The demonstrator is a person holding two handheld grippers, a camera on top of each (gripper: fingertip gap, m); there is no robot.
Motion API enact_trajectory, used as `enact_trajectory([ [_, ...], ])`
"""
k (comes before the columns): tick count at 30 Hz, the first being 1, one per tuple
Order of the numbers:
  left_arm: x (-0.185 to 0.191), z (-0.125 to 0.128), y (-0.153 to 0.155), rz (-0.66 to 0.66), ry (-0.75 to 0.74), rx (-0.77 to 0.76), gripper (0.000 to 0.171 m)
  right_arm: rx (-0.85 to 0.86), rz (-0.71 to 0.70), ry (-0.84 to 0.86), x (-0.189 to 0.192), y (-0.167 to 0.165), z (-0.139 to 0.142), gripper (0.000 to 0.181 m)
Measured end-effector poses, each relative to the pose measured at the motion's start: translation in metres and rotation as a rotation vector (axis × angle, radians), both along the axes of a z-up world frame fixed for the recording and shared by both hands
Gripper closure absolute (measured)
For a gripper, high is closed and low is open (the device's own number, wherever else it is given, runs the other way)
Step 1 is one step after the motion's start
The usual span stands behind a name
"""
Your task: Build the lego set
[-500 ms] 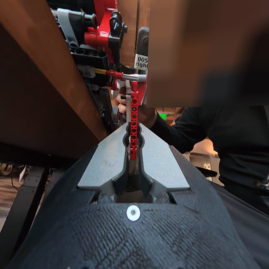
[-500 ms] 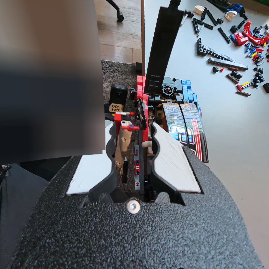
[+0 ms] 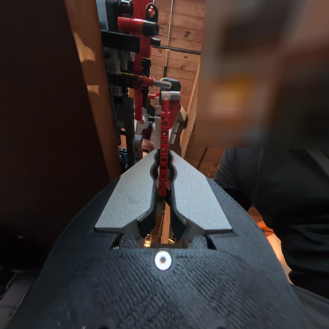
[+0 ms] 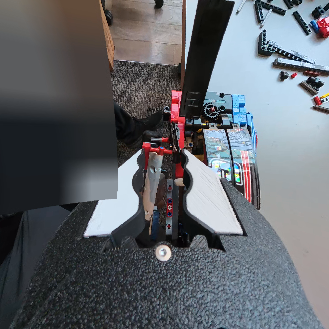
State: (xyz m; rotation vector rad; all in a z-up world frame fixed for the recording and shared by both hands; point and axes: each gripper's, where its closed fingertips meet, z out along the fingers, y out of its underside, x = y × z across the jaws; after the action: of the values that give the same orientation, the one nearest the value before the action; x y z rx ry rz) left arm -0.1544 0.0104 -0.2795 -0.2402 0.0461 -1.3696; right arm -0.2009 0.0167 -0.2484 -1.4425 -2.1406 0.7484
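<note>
Table (image 4: 284, 160): white, loose parts (image 4: 293, 58) far right. Car model (image 4: 222, 142) at its left edge, partly overhanging. Right gripper (image 4: 163, 160) jaws clamped across the car's side. Left gripper (image 3: 163, 154) clamped on red beam (image 3: 164, 151), just beside the car.

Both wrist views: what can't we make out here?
- Left wrist view: red beam lower end, hidden between the left gripper fingers.
- Right wrist view: whether the right gripper clamps the car model; its own body hides the contact.
- Loose parts: cut off by the top-right edge.
</note>
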Motion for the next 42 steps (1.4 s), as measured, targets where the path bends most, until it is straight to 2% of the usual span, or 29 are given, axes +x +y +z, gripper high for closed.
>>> enact_trajectory([
  [9, -0.0023, -0.0053, 0.0046, 0.035, -0.006, -0.001, 0.166, 0.003, -0.016, -0.019, -0.0022, 0.0043, -0.0007, 0.152],
  [18, 0.0045, -0.0044, 0.0051, 0.031, 0.081, 0.004, 0.166, 0.019, 0.024, -0.014, -0.0032, 0.0038, 0.0023, 0.149],
  [23, 0.003, -0.0024, 0.0053, 0.03, 0.071, 0.004, 0.166, 0.033, 0.029, -0.048, -0.0021, 0.005, -0.0055, 0.146],
  [42, 0.0002, -0.0029, 0.0066, 0.025, 0.039, 0.0, 0.166, 0.029, 0.027, -0.072, -0.0016, 0.0073, -0.0037, 0.15],
])
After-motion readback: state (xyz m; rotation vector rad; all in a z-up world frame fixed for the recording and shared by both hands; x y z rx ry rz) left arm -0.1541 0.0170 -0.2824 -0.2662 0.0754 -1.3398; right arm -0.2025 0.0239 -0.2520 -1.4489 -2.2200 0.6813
